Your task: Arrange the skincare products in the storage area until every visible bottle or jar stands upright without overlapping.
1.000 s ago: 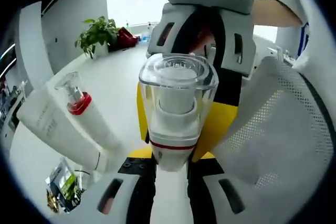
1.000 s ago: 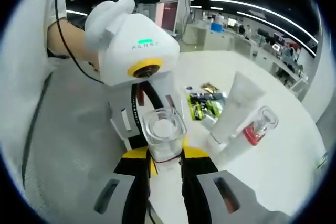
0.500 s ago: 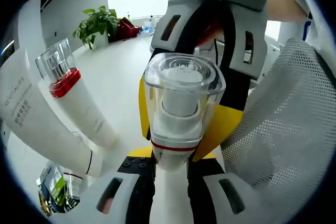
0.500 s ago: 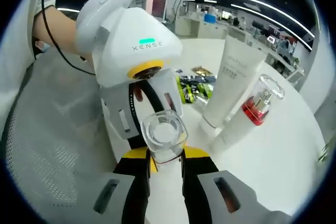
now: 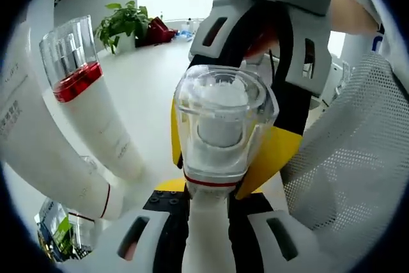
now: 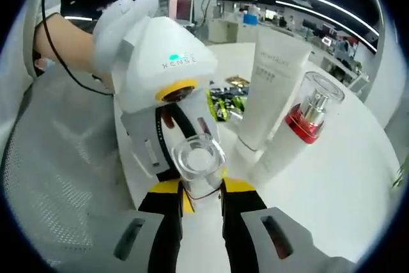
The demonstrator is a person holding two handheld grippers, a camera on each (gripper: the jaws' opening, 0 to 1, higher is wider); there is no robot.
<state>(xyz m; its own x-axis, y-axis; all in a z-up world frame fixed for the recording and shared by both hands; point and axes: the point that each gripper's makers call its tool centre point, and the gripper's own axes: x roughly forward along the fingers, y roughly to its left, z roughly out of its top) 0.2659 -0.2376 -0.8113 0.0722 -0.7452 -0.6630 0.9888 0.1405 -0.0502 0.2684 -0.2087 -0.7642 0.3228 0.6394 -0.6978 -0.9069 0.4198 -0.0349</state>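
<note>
A white bottle (image 5: 220, 126) with a clear cap and a red band stands between both grippers. My left gripper (image 5: 208, 206) is shut on its white body, and from the far side my right gripper's yellow pads (image 5: 268, 158) clamp it too. In the right gripper view the same bottle (image 6: 199, 161) rises from my right gripper (image 6: 201, 196), with the left gripper (image 6: 163, 68) opposite. A white tube (image 6: 271, 87) and a red-collared pump bottle (image 6: 303, 119) lean together on the table; both show in the left gripper view as tube (image 5: 38, 151) and pump bottle (image 5: 83, 100).
A white mesh basket wall (image 5: 348, 158) rises at the right of the left gripper view and lies at the left of the right one (image 6: 57, 183). Green snack packets (image 6: 220, 103) lie behind the tube. A potted plant (image 5: 124, 27) stands at the table's far end.
Both grippers have carried the held bottle closer to the tube and pump bottle, which now loom larger in both views. The grip on the bottle is unchanged.
</note>
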